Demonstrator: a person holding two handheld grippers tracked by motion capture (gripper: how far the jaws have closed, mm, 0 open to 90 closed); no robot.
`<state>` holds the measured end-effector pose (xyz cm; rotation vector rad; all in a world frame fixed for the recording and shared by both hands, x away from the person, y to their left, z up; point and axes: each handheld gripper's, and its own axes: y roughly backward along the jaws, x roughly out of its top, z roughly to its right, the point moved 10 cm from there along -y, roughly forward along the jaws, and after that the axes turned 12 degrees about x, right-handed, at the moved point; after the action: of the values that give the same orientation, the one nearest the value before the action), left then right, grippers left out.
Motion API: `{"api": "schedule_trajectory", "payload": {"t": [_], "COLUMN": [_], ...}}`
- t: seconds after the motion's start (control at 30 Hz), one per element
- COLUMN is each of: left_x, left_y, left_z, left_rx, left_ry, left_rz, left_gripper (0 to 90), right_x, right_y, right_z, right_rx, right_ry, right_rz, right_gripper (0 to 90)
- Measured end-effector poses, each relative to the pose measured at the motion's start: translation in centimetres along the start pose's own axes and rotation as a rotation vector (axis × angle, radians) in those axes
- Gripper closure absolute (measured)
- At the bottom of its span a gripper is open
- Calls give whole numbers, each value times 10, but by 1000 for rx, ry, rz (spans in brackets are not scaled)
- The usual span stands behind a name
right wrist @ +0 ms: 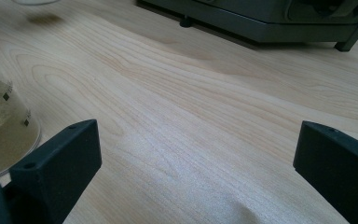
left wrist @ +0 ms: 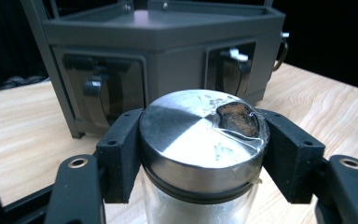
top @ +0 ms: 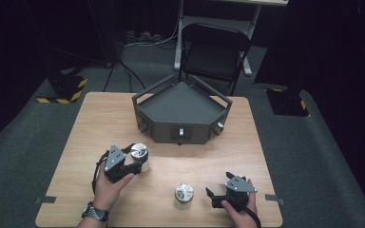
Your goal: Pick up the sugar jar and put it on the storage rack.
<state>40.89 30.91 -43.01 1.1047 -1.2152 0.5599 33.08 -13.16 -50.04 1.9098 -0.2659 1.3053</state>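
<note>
steel-lidded jar point(left wrist: 200, 140) sits clamped in my left gripper point(top: 134, 162), pads pressed on the lid's sides so it stays upright on the table point(top: 100, 118) before the grey rack point(top: 180, 114). likely i mean to lift it there. my right gripper point(top: 214, 195) rests with jaws wide and empty, second jar point(top: 184, 193) just beside it, ready for its turn.

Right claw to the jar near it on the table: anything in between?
Nothing visible. The right claw is open, with bare wood of the table between it and the second jar beside it. The left claw is shut on the other jar, well off that line.
</note>
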Motion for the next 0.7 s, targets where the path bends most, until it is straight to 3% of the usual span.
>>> {"api": "schedule_trajectory", "payload": {"t": [0.7], "left_x": [52], "left_y": [-12], "left_z": [-3], "left_rx": [-8], "left_ry": [0], "left_rz": [58], "left_gripper": [351], "right_x": [0], "right_y": [0], "right_z": [1], "right_rx": [5], "right_ry": [-6], "right_rz": [2], "right_gripper": [7]}}
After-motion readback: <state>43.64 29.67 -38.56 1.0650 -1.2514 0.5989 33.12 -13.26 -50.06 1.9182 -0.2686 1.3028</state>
